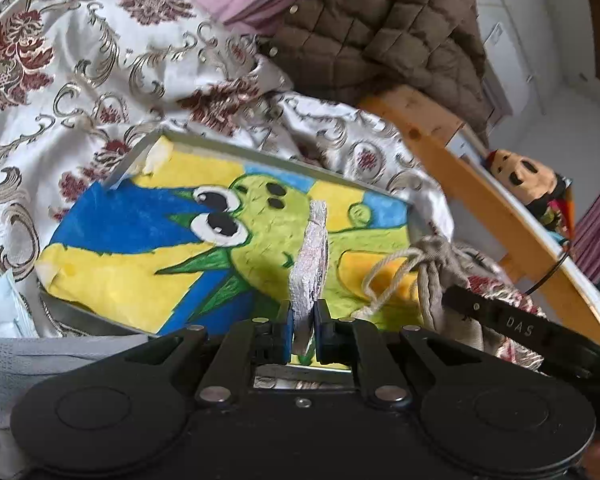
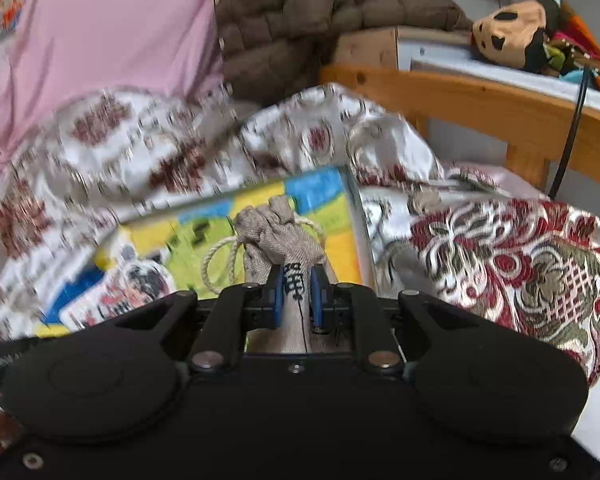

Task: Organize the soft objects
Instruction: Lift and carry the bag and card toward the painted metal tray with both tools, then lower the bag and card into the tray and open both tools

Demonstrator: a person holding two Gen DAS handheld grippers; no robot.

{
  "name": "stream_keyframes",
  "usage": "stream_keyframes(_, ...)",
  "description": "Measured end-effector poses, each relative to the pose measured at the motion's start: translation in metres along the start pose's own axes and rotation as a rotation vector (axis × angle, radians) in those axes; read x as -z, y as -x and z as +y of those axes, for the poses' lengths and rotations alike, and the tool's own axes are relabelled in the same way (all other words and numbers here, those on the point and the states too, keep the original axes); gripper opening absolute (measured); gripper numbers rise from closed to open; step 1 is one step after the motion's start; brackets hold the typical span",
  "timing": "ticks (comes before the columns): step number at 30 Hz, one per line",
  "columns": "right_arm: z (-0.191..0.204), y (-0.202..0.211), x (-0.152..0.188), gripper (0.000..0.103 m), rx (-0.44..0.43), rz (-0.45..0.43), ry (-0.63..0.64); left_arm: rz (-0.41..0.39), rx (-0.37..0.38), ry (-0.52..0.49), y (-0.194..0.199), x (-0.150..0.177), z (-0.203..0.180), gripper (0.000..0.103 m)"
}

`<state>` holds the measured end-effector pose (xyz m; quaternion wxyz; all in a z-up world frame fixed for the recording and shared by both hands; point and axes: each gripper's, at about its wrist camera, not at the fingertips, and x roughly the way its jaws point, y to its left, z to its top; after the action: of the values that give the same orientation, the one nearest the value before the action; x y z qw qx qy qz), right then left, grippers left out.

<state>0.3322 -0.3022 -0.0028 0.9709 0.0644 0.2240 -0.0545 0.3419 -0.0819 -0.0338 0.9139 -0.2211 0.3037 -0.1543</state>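
We hold a white pad (image 1: pixel 310 268) edge-up in the left tongs (image 1: pixel 303 320) and clamp a drawstring bag (image 2: pixel 276 236) in the right tongs (image 2: pixel 296 296), both above the painting (image 1: pixel 160 248) on the bed, keeping them clear for sorting.

framed frog painting (image 1: pixel 220 240), wooden bedframe (image 1: pixel 452 160)

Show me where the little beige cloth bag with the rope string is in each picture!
Left wrist view: the beige drawstring cloth bag sits at right of centre, on the painting's right end, beside the left gripper.
Right wrist view: the bag is at centre, pinched by the right gripper.
Shared landmark: the framed yellow, blue and green cartoon painting under it.
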Motion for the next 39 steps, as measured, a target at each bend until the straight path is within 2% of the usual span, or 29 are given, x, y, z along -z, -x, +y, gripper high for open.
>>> stream_keyframes(8,0.004,-0.016,0.022,0.008,0.040,0.111,0.054,0.091,-0.015,0.052,-0.017,0.004,0.017,0.010)
stream_keyframes(15,0.000,-0.036,0.041,0.008,0.064,0.181,0.068,0.123,-0.028,0.022,-0.023,0.008,0.015,0.011)
stream_keyframes(23,0.008,-0.038,0.021,0.008,0.034,0.126,0.072,0.132,-0.030,0.010,-0.027,0.011,0.013,0.013)
stream_keyframes(34,0.021,-0.066,0.007,0.010,0.004,0.099,0.073,0.142,-0.028,0.010,-0.034,0.011,0.014,0.015)
stream_keyframes(37,0.020,-0.063,0.003,0.012,-0.001,0.098,0.058,0.134,-0.038,0.023,-0.031,0.009,0.016,0.019)
stream_keyframes(39,0.021,-0.059,0.000,0.017,-0.003,0.098,0.056,0.113,-0.055,0.028,-0.027,0.007,0.017,0.031)
